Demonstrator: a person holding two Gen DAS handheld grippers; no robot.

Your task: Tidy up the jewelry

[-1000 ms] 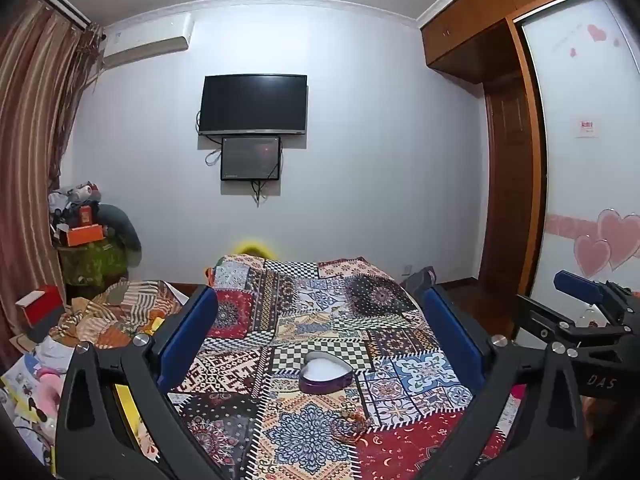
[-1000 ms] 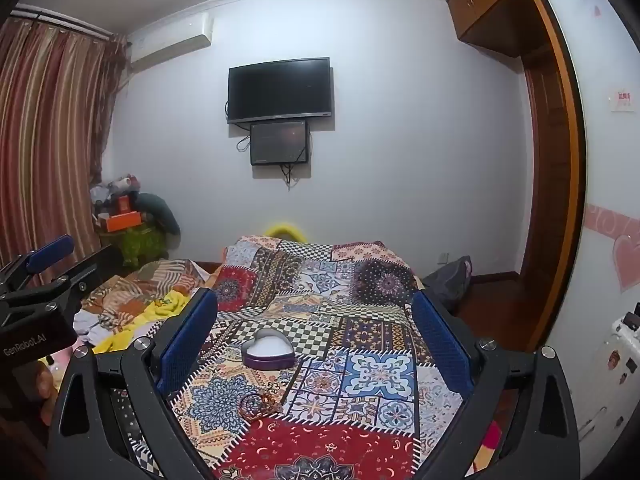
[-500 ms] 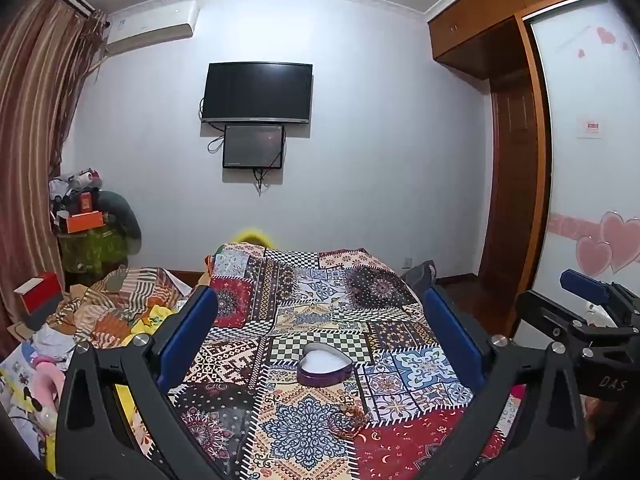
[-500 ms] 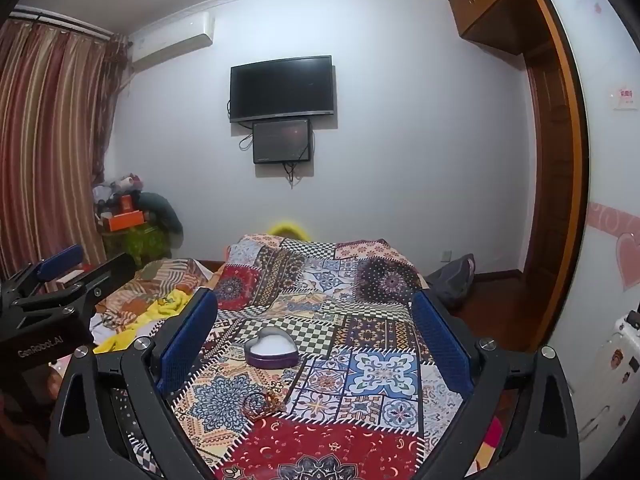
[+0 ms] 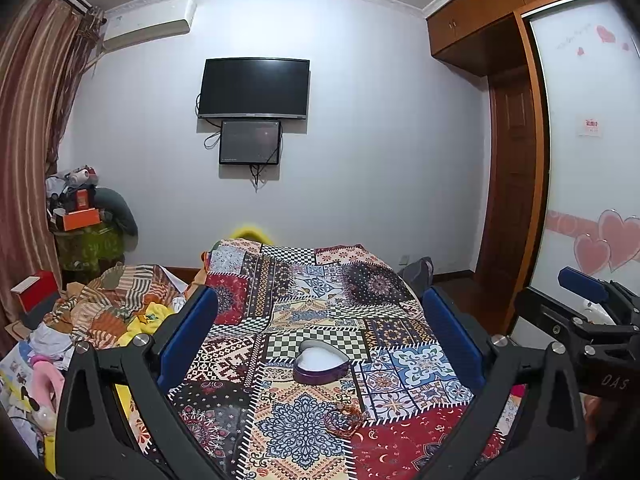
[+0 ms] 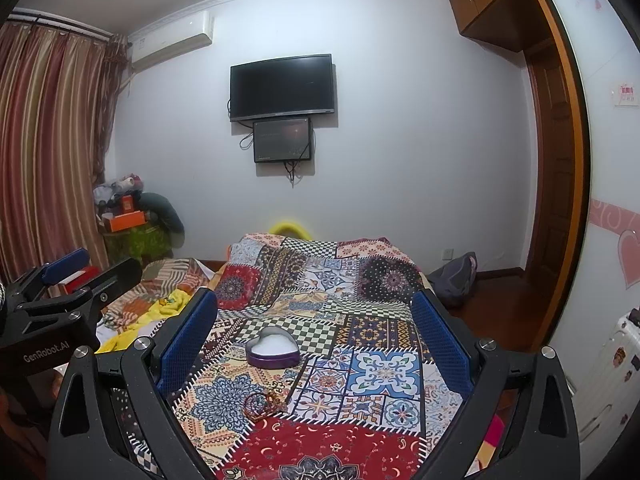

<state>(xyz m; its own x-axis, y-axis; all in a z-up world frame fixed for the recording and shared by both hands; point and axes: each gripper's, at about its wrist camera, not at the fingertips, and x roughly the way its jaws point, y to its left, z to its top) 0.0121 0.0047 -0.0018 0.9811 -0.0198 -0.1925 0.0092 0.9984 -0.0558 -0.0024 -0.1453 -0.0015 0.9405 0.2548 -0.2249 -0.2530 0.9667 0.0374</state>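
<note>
A purple heart-shaped box (image 5: 321,362) with a white inside stands open on the patchwork bedspread (image 5: 304,280); it also shows in the right wrist view (image 6: 273,347). A small heap of reddish bead bracelets (image 5: 343,420) lies on the spread nearer to me than the box, also seen in the right wrist view (image 6: 264,402). My left gripper (image 5: 320,320) is open and empty, held above the bed. My right gripper (image 6: 314,320) is open and empty, beside the left one. Each gripper shows at the edge of the other's view.
A pile of clothes and cloths (image 5: 112,312) lies left of the bed. A cluttered stand (image 5: 86,236) is in the left corner. A television (image 5: 254,88) hangs on the far wall. A wooden wardrobe and door (image 5: 512,200) are at the right.
Both grippers have tilted slightly downward and moved a little, so the box and bracelets sit somewhat higher in view. Nothing on the bed has moved.
</note>
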